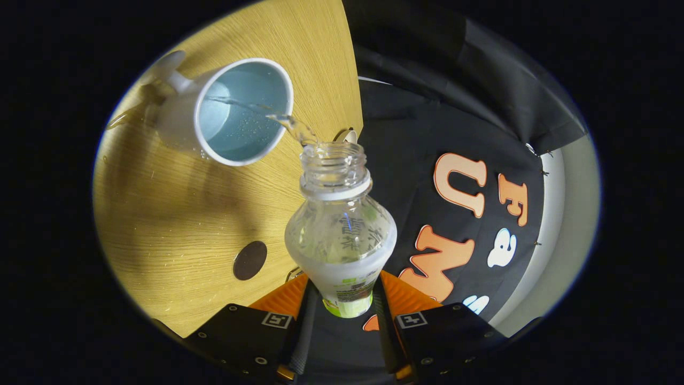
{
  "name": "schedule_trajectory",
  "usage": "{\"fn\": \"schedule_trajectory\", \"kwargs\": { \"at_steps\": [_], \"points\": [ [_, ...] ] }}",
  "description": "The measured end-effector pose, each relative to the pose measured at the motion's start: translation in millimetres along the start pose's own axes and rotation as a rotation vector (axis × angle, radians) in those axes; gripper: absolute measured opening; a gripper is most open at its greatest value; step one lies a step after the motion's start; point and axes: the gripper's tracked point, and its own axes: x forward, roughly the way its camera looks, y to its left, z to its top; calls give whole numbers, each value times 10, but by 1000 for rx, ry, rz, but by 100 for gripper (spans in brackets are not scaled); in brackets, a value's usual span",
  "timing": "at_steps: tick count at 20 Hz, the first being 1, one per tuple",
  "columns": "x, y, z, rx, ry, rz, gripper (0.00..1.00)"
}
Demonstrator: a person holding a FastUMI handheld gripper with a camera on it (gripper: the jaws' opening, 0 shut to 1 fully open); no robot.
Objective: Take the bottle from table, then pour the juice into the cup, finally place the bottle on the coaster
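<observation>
Hand-held gripper (346, 299): fingers clamped on both sides of clear plastic bottle (341, 224), uncapped, tipped toward white mug (235, 115); clear stream runs from neck into mug. Dark round coaster (249, 260) on wooden worktop (176, 224), near fingers, unobstructed.

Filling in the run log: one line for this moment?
step: pouring | gripper: shut on bottle | stream entering cup | coaster: bare
</observation>
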Motion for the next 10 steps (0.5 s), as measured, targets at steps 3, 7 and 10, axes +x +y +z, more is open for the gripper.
{"fn": "schedule_trajectory", "kwargs": {
  "at_steps": [3, 7, 10],
  "points": [
    [7, -19, 1, -11, -3, 2, 56],
    [16, -63, 18, -43, -14, -5, 56],
    [17, -124, 21, -68, -21, -20, 56]
  ]
}}
